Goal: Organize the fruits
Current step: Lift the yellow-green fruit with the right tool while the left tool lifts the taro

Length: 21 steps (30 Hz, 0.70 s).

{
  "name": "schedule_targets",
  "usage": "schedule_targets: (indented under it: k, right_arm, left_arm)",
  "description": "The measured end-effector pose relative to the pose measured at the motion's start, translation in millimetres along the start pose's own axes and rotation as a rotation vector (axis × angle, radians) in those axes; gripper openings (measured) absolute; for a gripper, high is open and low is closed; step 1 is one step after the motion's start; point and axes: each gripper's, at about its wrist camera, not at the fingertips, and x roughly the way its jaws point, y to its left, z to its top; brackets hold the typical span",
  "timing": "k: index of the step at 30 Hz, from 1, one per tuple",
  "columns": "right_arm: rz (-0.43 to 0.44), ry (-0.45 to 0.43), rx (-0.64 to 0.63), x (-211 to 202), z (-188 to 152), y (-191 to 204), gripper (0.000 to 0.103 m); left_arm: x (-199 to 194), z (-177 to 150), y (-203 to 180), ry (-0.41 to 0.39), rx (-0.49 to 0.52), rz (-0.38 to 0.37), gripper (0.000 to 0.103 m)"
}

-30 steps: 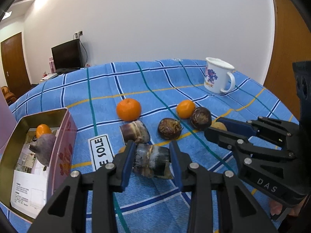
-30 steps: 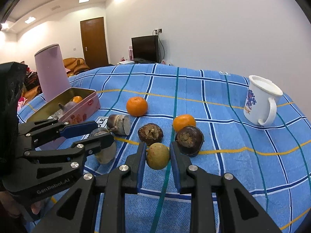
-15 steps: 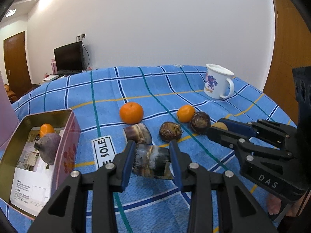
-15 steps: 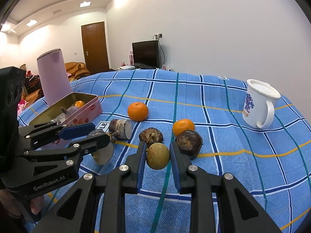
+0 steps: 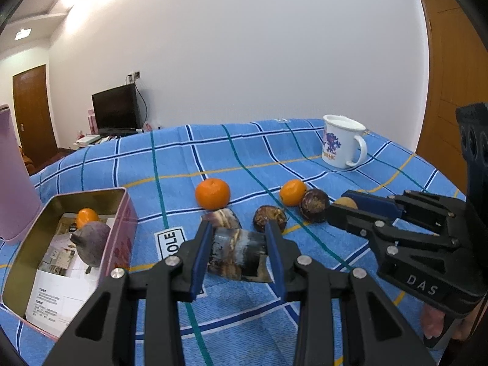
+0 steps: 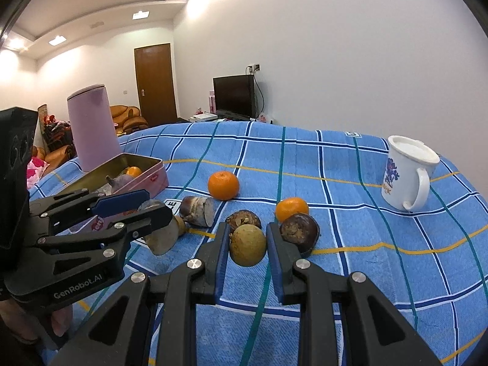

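between pads, streaked brown stalk [image 5: 239,254]

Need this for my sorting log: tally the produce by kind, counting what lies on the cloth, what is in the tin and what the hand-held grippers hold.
Oranges: 3
Dark brown round fruits: 2
Cut brown stem pieces: 2
Tan round fruit: 1
Purple bulb: 1
Total: 9

Tin [image 5: 122,213] left of the fruit row [image 5: 292,192] (mug [image 5: 341,143] behind) — all on the cloth [image 5: 213,152].
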Motion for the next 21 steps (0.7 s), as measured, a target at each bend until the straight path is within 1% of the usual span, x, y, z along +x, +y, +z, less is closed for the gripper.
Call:
schedule_targets:
  k: [13, 21]
  right_arm:
    - [0.015, -0.04, -0.016, -8, 0, 3, 0.026]
    - [0.021, -0.062, -0.022, -12, 0, 4, 0.026]
  left_arm:
    - [-11, 0, 0, -0.064, -0.003, 0.025, 0.037]
    - [-17, -1, 1, -0.089, -0.009, 0.038, 0.037]
